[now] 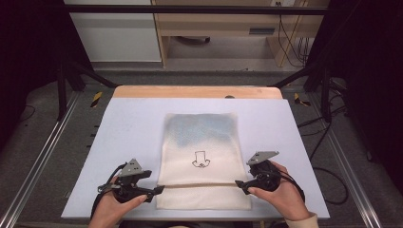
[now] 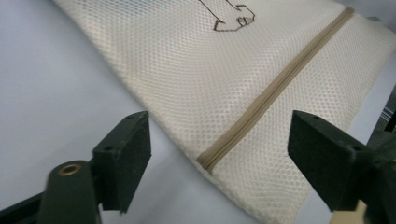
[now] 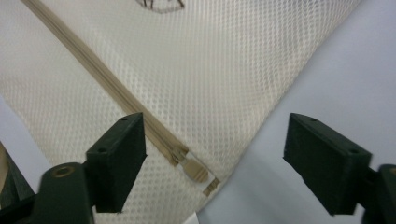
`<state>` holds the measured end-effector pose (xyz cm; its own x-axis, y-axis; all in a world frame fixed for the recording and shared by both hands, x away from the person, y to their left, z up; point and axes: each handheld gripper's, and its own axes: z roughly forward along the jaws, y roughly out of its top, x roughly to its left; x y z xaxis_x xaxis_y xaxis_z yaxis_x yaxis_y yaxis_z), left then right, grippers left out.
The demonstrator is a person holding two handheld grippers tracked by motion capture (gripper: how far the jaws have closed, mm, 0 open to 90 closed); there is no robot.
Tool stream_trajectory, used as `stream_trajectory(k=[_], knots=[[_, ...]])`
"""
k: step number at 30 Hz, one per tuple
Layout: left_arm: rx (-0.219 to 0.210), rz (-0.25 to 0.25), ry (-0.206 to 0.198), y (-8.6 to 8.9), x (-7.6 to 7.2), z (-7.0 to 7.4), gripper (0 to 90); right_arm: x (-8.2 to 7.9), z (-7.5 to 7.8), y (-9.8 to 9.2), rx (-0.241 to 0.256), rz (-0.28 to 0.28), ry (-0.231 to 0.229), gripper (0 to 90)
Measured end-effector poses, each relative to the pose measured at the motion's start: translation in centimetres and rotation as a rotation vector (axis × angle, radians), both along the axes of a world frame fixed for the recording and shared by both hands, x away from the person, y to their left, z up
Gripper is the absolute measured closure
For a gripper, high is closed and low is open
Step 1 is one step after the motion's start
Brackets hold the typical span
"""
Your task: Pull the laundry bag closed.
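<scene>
Cream mesh zip bag [image 1: 202, 156] lying flat on my desk [image 1: 128, 128], its long axis running away from me and its zipper [image 1: 199, 185] crossing the near end from side to side. My left hand-held gripper [image 1: 159, 190] sits at the bag's left edge, level with the zipper, and my right hand-held gripper [image 1: 240, 184] at the right edge on the same line; my hands [image 1: 280, 190] come in from the near side of the desk. High view: the far half of the bag carries a bluish-grey tint, and a small dark outline drawing [image 1: 200, 159] is printed near the middle; it is a figure, not lettering, and I can read no brand or writing anywhere. Left gripper view: the closed, tan end of the zipper [image 2: 275, 88] stops just short of the bag's edge [image 2: 205, 165], between my two black jaws, which stand wide apart and hold nothing. Right gripper view: the zipper's slider and flat pull tab [image 3: 194, 169] lie at the opposite edge of the bag, close to one jaw; here too the jaws are spread wide with nothing between them but mesh [image 3: 224, 84] and bare desk [image 3: 336, 70].
</scene>
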<state>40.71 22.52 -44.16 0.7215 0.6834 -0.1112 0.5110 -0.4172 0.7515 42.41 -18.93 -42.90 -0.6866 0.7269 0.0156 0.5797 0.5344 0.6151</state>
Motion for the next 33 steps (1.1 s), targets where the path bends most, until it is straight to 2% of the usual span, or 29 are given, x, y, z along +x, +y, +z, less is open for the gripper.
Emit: stream_trajectory(k=[2,5,9,12,16,19,21,24,27,31,33], knots=[[0.001,0.024,-0.006,0.2,0.1,0.5,14.6,0.2,0.4,0.2,0.001,-0.017,-0.010,15.0],[0.011,0.056,-0.019,0.5,0.3,1.2,12.6,0.6,0.8,0.6,0.002,-0.041,-0.019,10.4],[0.033,0.070,-0.012,0.8,1.0,1.9,10.3,1.0,1.5,1.0,-0.004,-0.068,-0.039,8.3],[0.035,0.095,-0.013,1.1,1.6,2.3,9.1,1.3,2.1,1.2,-0.001,-0.066,-0.060,8.1],[0.066,0.101,-0.024,1.0,2.4,3.2,8.4,1.7,2.9,1.4,0.001,-0.083,-0.078,8.1],[0.069,0.102,-0.035,0.9,3.0,3.9,8.3,2.2,3.5,1.4,0.005,-0.096,-0.093,8.3],[0.088,0.090,-0.039,0.6,3.4,4.4,7.5,2.5,4.0,1.3,0.009,-0.110,-0.100,8.3],[0.094,0.099,-0.061,0.4,4.0,5.0,7.5,3.2,4.7,1.2,0.011,-0.127,-0.118,8.2],[0.118,0.084,-0.063,0.4,4.5,5.3,6.8,3.7,5.3,0.9,0.033,-0.153,-0.131,7.8],[0.118,0.111,-0.076,0.8,4.6,5.2,7.0,4.0,5.5,0.5,0.043,-0.161,-0.148,7.2],[0.137,0.126,-0.077,1.3,4.6,4.9,7.0,3.9,5.5,0.2,0.045,-0.168,-0.154,7.2]])
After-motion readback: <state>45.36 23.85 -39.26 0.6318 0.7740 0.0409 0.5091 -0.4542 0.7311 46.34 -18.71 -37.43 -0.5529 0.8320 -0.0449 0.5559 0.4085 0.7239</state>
